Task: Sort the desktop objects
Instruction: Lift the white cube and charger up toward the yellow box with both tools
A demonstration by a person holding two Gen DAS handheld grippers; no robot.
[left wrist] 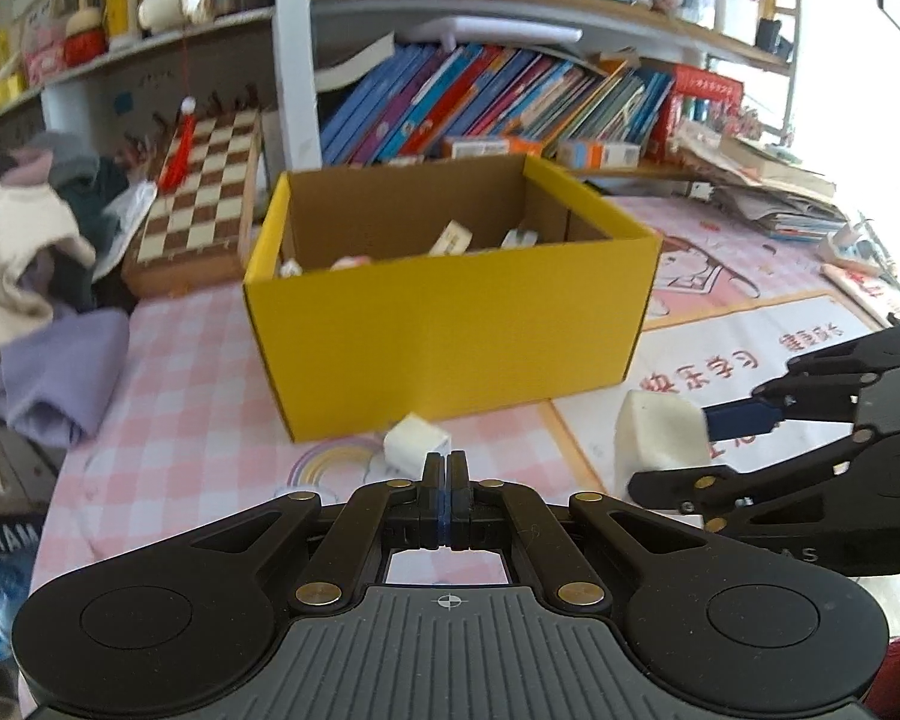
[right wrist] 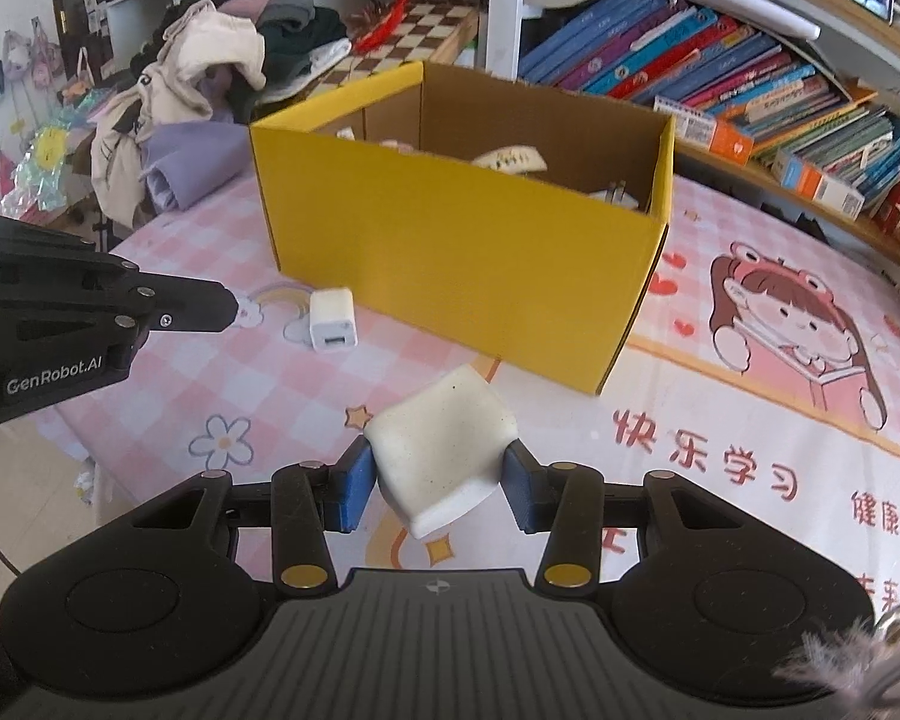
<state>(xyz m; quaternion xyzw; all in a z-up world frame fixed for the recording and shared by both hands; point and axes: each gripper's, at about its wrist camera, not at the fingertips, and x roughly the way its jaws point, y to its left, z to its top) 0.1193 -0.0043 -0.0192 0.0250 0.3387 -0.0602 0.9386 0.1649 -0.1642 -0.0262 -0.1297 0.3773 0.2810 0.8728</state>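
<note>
A yellow cardboard box (left wrist: 450, 336) stands on the desk and holds several small white items; it also shows in the right wrist view (right wrist: 468, 276). My right gripper (right wrist: 438, 480) is shut on a white squishy block (right wrist: 444, 450), held above the desk in front of the box; the block also shows in the left wrist view (left wrist: 660, 438). A small white charger (right wrist: 332, 319) lies on the desk near the box's front left corner, also in the left wrist view (left wrist: 417, 443). My left gripper (left wrist: 444, 468) is shut and empty, just short of the charger.
A pink checked mat (left wrist: 198, 372) with cartoon prints covers the desk. A pile of clothes (left wrist: 36, 276) lies at the left. A chessboard (left wrist: 201, 192) and leaning books (left wrist: 480, 102) stand behind the box under cluttered shelves.
</note>
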